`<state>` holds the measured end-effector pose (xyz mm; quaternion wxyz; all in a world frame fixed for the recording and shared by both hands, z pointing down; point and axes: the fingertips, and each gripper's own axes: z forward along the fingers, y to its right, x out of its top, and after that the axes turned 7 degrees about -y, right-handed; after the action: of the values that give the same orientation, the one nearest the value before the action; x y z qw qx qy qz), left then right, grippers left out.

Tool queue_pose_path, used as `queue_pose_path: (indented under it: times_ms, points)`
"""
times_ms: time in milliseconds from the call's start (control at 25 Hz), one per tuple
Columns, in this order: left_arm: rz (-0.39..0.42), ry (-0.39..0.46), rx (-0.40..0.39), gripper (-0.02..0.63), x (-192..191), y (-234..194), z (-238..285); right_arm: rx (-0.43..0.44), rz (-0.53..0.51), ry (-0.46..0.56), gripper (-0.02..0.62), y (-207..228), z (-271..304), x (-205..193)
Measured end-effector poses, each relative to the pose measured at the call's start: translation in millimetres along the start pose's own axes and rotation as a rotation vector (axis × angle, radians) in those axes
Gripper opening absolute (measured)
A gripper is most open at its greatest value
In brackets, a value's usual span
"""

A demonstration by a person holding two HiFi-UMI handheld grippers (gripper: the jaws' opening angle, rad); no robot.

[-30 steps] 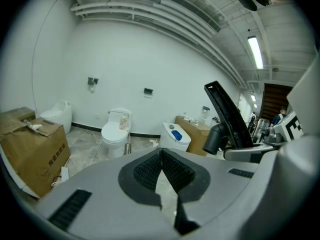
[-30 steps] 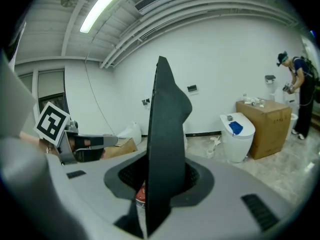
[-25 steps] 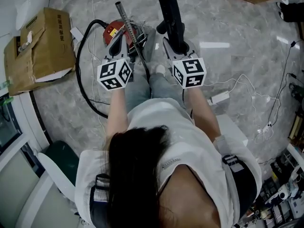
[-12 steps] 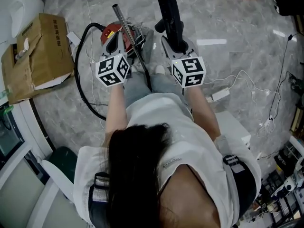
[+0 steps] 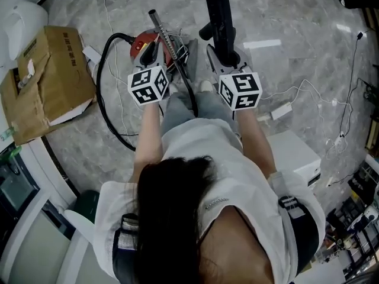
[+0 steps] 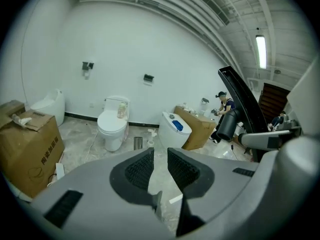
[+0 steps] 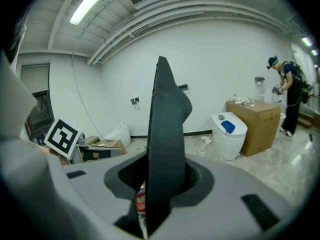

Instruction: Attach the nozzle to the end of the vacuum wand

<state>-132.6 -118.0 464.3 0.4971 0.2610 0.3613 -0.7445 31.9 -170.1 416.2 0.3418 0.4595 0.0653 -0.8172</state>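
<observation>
We are looking first at the cardboard box (image 5: 50, 76) on the floor to the left. Its flaps are lying loose with a pale scrap on top, and we cannot make out what is inside. In the right gripper view a second carton (image 7: 255, 121) is standing beside a white toilet (image 7: 227, 134) and carrying a few small items on its lid, too small to name. A white box (image 5: 293, 152) is sitting closed by the person's right side.

The right gripper (image 5: 228, 58) is clamping the black nozzle (image 5: 220, 22), which is sticking up out of its jaws and filling the middle of that gripper's view. The left gripper (image 5: 149, 55) is holding nothing: its jaws have just been opening and are standing a narrow gap apart with only floor showing between the pads. The vacuum wand (image 5: 163, 34), a thin metal tube, is slanting between the two grippers, just beside the left one. Its upper end is pointing free and is well apart from the nozzle.

The wand's lower end is disappearing over the person's knees, and hair and shoulders are covering everything below. The red vacuum body (image 5: 145, 40) is mostly hidden behind the left gripper, with its black hose (image 5: 103, 93) looping out to the left. From the head view we cannot tell whether the left gripper is touching the wand.
</observation>
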Motion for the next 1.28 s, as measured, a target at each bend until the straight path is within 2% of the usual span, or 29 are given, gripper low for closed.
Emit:
queue_pose_path:
  times_ms: [120,240,360,480,640,920,1280]
  points:
    - [-0.008,-0.038,-0.022,0.100,-5.3,-17.1,13.5,-0.020,0.015,-0.010,0.135,-7.3,12.9,0.7]
    - [-0.009,-0.061,-0.033,0.178,-8.9,-31.5,28.6,-0.032,0.030,-0.016,0.135,-13.2,24.0,2.1]
    - [-0.008,-0.090,-0.040,0.202,-13.3,-44.5,46.8,-0.050,0.051,-0.008,0.135,-16.1,32.9,6.5]
    - [-0.029,-0.138,-0.082,0.249,-24.7,-53.4,67.4,-0.078,0.048,-0.004,0.135,-18.8,41.0,9.4]
    - [-0.041,-0.186,-0.114,0.281,-44.2,-58.2,95.4,-0.114,0.066,-0.011,0.135,-15.5,48.5,1.0]
    - [-0.037,-0.252,-0.125,0.314,-69.2,-68.1,144.4,-0.157,0.086,-0.048,0.135,-7.3,56.5,-24.2]
    - [-0.005,-0.278,-0.142,0.318,-85.7,-70.9,187.0,-0.165,0.092,-0.066,0.135,3.0,73.6,-39.6]
